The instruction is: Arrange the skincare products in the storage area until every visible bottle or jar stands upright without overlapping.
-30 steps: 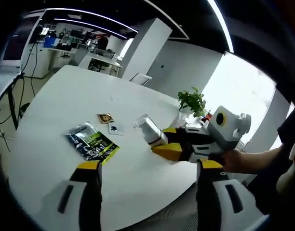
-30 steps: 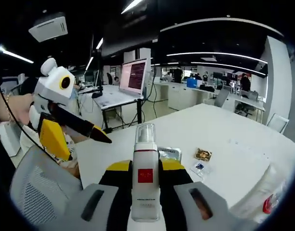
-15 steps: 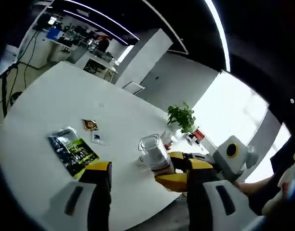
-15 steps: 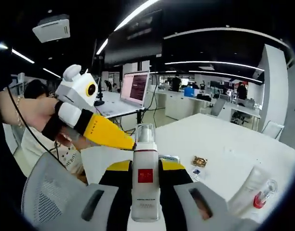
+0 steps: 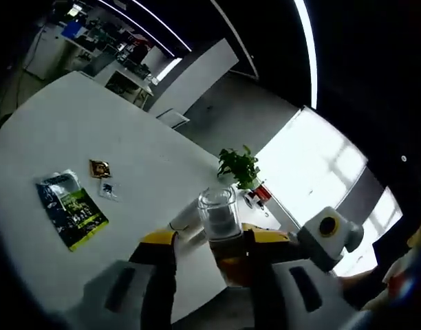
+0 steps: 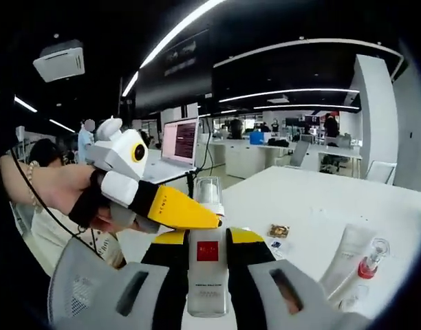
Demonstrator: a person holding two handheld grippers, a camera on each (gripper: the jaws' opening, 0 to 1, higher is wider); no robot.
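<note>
Bottle [image 6: 207,265] in right gripper [image 6: 208,240]

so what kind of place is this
Most likely an open-plan office. A big white table holds the products, a laptop sits on a desk behind, rows of desks stretch back under long strip lights, and a potted plant stands by a bright window.

The bottle [image 6: 208,275] at lower centre looks like glossy white plastic under a clear cap. The worktop [image 5: 73,130] is smooth, matt white. At left, a foil sachet [image 5: 71,209] shines. Matt grey-and-yellow plastic forms the jaws.
</note>
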